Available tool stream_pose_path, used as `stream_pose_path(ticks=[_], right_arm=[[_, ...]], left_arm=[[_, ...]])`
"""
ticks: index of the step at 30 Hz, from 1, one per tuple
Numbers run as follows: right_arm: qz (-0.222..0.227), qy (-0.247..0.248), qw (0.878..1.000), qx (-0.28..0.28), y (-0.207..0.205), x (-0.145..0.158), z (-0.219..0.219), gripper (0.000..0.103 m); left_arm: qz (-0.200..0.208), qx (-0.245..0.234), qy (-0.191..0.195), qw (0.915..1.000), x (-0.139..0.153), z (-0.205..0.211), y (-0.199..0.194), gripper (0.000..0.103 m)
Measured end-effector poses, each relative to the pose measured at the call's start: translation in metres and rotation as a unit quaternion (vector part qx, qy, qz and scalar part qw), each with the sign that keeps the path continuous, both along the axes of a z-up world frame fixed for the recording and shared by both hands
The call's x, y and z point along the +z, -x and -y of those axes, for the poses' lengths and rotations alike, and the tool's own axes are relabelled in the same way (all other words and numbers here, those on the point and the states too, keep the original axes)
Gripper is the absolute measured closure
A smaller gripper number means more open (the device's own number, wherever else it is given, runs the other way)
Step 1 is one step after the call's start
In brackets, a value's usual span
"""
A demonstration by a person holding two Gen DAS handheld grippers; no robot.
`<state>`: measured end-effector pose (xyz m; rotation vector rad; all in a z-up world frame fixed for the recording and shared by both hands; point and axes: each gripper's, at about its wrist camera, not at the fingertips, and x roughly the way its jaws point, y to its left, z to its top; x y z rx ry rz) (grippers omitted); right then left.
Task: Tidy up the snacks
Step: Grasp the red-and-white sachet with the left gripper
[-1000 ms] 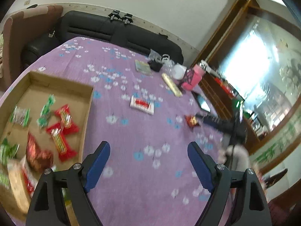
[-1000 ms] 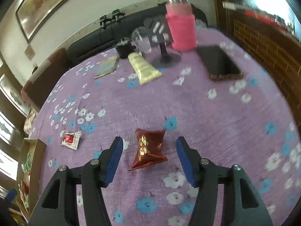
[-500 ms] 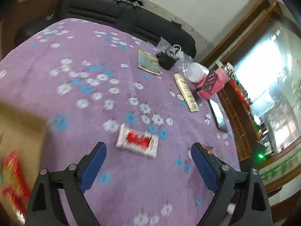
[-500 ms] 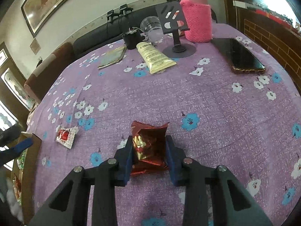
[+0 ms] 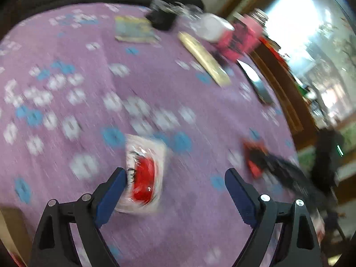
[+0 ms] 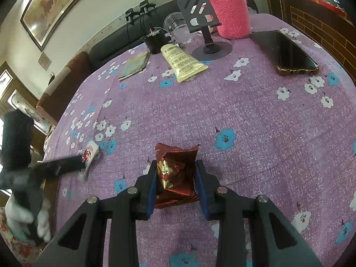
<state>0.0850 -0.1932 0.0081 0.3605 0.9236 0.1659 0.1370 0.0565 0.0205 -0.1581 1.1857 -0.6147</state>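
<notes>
A white-and-red snack packet [image 5: 144,173] lies on the purple flowered tablecloth [image 5: 155,93]. My left gripper [image 5: 174,173] hangs open over it, and the packet sits just inside its left finger, far from the right one. The left wrist view is blurred. A dark red foil snack packet [image 6: 175,184] rests on the cloth, and my right gripper [image 6: 176,164] is shut on it with both blue pads pressed against its sides. The right wrist view also has the left gripper [image 6: 64,166] at the far left, by the white packet [image 6: 91,151], held by a white-gloved hand [image 6: 22,218].
At the table's far side lie a cream tube [image 6: 184,63], a dark phone [image 6: 284,52], a black phone stand [image 6: 207,33], a bottle in a pink knitted sleeve [image 6: 231,15], a clear cup [image 6: 175,25] and a booklet [image 6: 134,65]. A cardboard box corner [image 5: 6,229] shows at lower left.
The left gripper swept right, away from the cardboard box, and came down over the white-and-red packet. The right jaws closed onto the red foil packet and have stayed there.
</notes>
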Motion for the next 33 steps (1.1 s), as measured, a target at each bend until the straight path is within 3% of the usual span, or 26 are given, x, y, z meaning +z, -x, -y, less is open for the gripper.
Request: stream_pose_path(ticks=[4,10,15,21,24,25,26,33], right_arm=[[0.002,0.002,1.000,0.000,0.000,0.000,0.000,0.072],[0.005,0.003,1.000,-0.001,0.002,0.000,-0.001,0.072],[0.005,0.002,1.000,-0.002,0.001,0.000,-0.001,0.072],[0.003,0.001,1.000,-0.004,0.001,0.000,0.000,0.072],[0.002,0.003,1.000,-0.004,0.002,0.001,0.000,0.072],[0.002,0.006,1.000,-0.004,0.002,0.001,0.000,0.072],[0.002,0.007,1.000,-0.004,0.002,0.001,-0.001,0.072],[0.003,0.015,1.000,-0.004,0.002,0.001,-0.003,0.073]], left_arm=[[0.020,-0.032,-0.045,0.9983,0.002,0.012,0.039,0.012],[0.107,0.045,-0.100,0.9882,0.017,0.017,0.045,0.011],[0.141,0.034,-0.135,0.9801,0.004,0.044,0.046,0.010],[0.139,0.037,-0.166,0.9757,-0.010,0.049,0.040,0.012],[0.151,0.032,-0.182,0.9711,-0.006,0.046,0.043,0.035],[0.148,0.034,-0.177,0.9724,-0.003,0.041,0.043,0.053],[0.145,0.034,-0.169,0.9744,-0.001,0.037,0.043,0.060],[0.163,0.022,-0.163,0.9728,0.009,0.028,0.064,0.074]])
